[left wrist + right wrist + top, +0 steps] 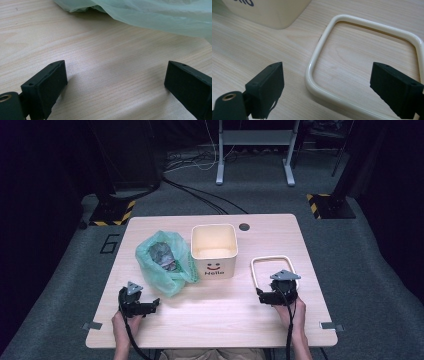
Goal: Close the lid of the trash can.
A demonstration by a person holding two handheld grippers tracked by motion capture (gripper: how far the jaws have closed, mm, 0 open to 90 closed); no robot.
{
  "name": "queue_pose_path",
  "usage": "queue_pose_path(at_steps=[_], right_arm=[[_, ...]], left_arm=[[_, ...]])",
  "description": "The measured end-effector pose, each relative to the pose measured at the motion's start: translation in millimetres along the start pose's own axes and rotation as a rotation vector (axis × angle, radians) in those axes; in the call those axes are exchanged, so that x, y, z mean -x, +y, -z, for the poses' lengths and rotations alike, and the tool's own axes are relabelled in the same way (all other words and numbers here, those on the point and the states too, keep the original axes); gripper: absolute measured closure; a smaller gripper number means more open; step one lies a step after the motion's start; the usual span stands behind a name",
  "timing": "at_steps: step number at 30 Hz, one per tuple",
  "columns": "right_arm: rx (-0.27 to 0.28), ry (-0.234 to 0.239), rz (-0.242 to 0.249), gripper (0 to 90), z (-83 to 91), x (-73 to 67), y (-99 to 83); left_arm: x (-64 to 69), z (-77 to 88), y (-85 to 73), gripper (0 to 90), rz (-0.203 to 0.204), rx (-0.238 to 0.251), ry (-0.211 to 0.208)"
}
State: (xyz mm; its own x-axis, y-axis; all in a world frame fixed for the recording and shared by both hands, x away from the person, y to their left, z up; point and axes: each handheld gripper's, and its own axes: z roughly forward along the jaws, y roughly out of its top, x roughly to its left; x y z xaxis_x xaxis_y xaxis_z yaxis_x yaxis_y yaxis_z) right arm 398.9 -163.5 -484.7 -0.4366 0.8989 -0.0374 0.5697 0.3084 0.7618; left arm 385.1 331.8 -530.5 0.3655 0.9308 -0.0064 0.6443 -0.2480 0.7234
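My right claw [327,90] stands wide and holds nothing. The cream frame [312,60], a rounded square ring, lies flat on the worktop [215,315] near its right edge, just beside the cream bin [214,251]. Its near corner sits directly between and ahead of my right jaws, and its near bar runs across them, so I judge this claw must straddle that bar. My left claw [115,85] is also wide and empty, near the green bag [155,17] at the left side, well apart from the frame.

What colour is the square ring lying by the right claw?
Cream, glossy: the rounded-square plastic ring shows best in the right gripper view.
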Motion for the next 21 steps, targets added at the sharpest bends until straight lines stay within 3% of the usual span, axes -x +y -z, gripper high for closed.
queue_pose_path(at_steps=[12, 21], right_arm=[[-0.010, -0.033, -0.007, 5.4, -3.6, 14.8, 3.0], [-0.021, -0.048, -0.031, 2.0, -10.7, 35.6, 2.6]], left_arm=[[0.1, 0.1, -0.1, 4.4, -0.001, 0.001, -0.001], [0.3, 0.3, -0.2, 4.9, -0.001, 0.004, -0.001]])
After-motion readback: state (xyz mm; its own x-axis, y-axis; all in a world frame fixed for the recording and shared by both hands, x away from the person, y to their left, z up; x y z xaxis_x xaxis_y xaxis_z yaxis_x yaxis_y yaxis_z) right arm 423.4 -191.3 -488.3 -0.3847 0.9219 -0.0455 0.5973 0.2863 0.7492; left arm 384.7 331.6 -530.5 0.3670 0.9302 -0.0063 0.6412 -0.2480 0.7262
